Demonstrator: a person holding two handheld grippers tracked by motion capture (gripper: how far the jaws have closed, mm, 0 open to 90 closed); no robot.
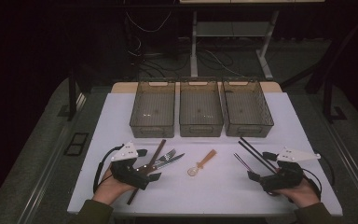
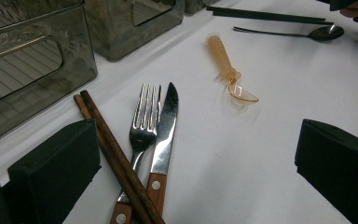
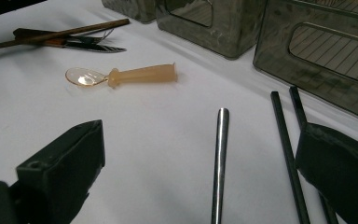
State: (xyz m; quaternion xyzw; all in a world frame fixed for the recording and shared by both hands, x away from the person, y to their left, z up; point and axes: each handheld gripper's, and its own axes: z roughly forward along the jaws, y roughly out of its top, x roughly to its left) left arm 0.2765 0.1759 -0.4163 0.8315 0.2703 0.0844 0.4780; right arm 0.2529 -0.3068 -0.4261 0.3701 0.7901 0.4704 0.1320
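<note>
Your white table (image 1: 121,112) carried three smoky clear bins (image 1: 200,113) in a row along its far edge. Nearer you on the left lay brown wooden chopsticks (image 2: 116,158), a fork (image 2: 144,123) and a wooden-handled knife (image 2: 164,130), bunched together. A small amber plastic spoon (image 1: 202,163) lay alone at the middle. On the right lay black chopsticks (image 3: 286,149) beside a metal spoon (image 2: 307,32).

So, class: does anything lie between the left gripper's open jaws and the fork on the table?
Partly. The brown chopsticks lie slanted across the handle of the fork, and the knife lies close alongside. The left gripper stands open just short of them.
</note>
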